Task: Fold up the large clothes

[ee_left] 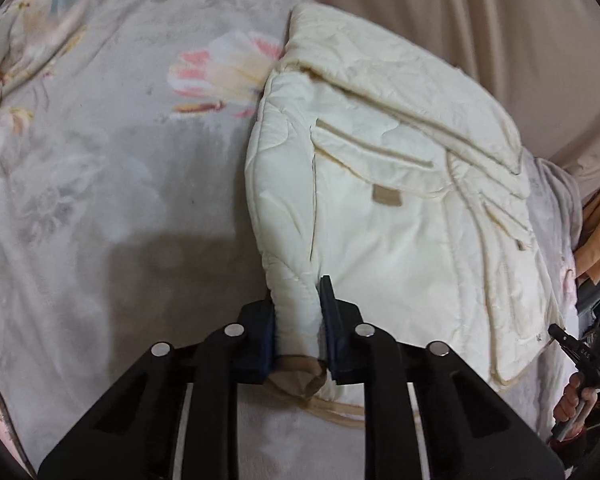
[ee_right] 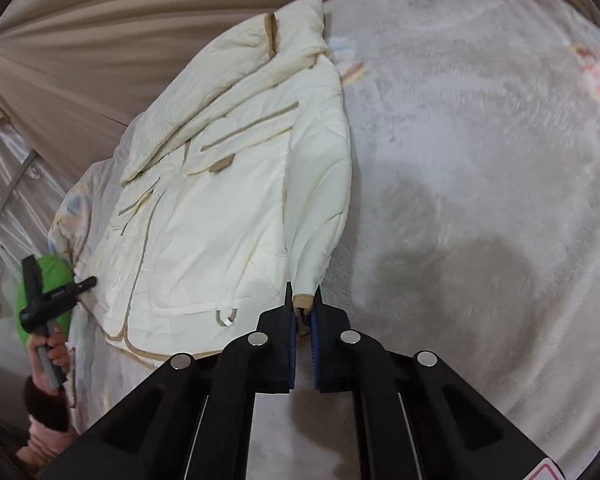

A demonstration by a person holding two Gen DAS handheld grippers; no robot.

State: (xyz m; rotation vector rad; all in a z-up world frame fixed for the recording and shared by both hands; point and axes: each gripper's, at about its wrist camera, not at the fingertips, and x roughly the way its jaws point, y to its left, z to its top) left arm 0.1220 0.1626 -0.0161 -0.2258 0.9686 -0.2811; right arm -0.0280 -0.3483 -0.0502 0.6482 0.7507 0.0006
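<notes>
A plush grey floral blanket (ee_left: 80,200) covers a bed, and on it lies a quilted cream jacket (ee_left: 400,208) with tan piping, puffy and already partly folded. The left gripper (ee_left: 298,320) is clamped on one tan-cuffed sleeve (ee_left: 296,312); the right gripper (ee_right: 302,312) pinches the other cuff (ee_right: 302,302) by its edge, which could likely slip free from the slick padding if pulled

No readable text, brand or number shows in either view. The tan patch (ee_left: 387,195) on the jacket (ee_left: 400,208) looks blank. Faint script on the blanket (ee_left: 100,160) is too blurred to read. A red-edged sticker (ee_right: 546,472) is cut off by the frame.
</notes>
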